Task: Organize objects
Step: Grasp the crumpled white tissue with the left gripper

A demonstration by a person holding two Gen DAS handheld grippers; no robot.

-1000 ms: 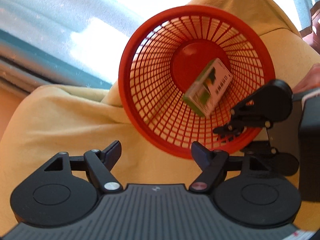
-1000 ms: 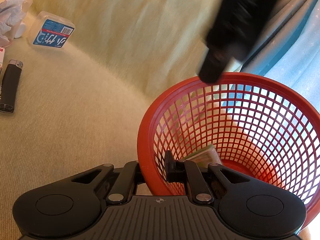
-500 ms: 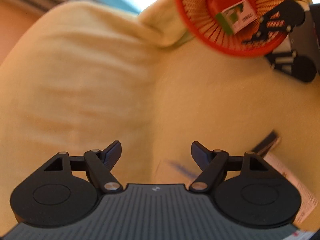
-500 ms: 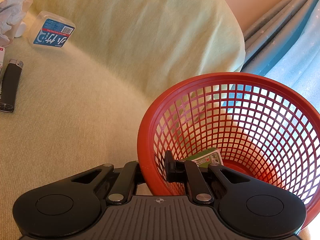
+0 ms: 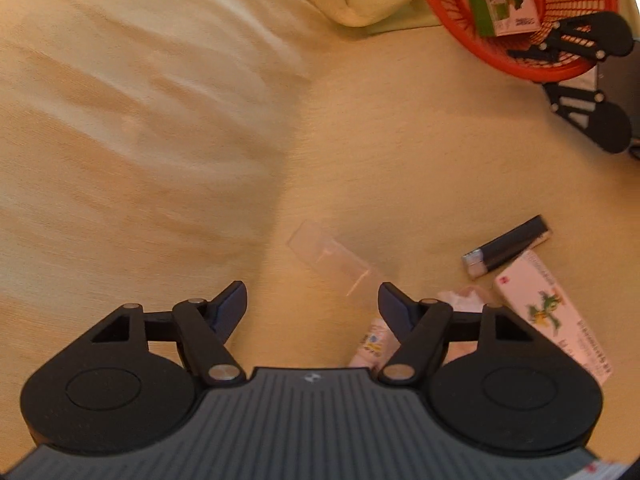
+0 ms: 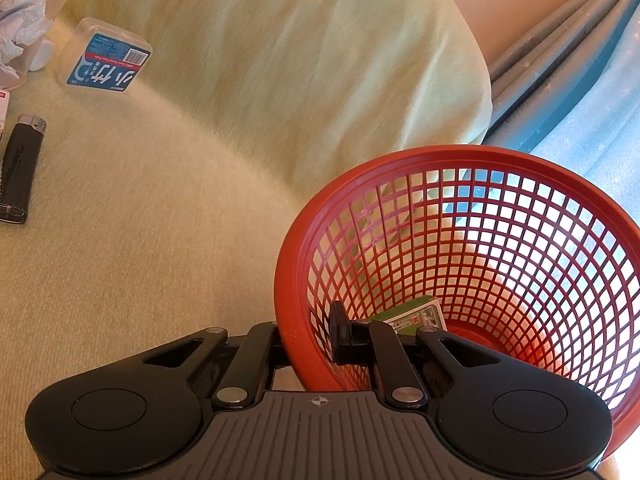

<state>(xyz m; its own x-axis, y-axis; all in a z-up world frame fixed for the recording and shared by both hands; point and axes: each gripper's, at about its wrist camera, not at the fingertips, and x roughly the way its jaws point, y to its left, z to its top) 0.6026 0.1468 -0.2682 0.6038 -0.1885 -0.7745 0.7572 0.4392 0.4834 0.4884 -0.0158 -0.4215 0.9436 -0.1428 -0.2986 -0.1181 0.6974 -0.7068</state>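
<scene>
Pale yellow sofa fabric [image 5: 400, 152] fills both views, with a blue curtain [image 6: 580, 92] behind the cushion on the right wrist camera. On the seat, the right gripper [image 6: 308, 336] is pressed together on the near rim of the red mesh basket [image 6: 500, 160], one finger outside the wall and one inside. A green and white carton [image 6: 416, 316] lies on the basket floor, just beyond the inner finger.

From the left wrist camera, the left gripper [image 5: 312, 300] hangs over the seat with its fingers spread wide and nothing between them. A clear plastic box [image 5: 332, 260] lies on the fabric just ahead of the gap, slightly toward the right finger. Further right are a black lighter [image 5: 508, 246] and, touching or nearly touching it, a pink and white box [image 5: 556, 316]. A crumpled tissue [image 5: 460, 296] sits by the right finger, partly hidden behind it. The basket is well apart from this gripper, at the far upper right.
</scene>
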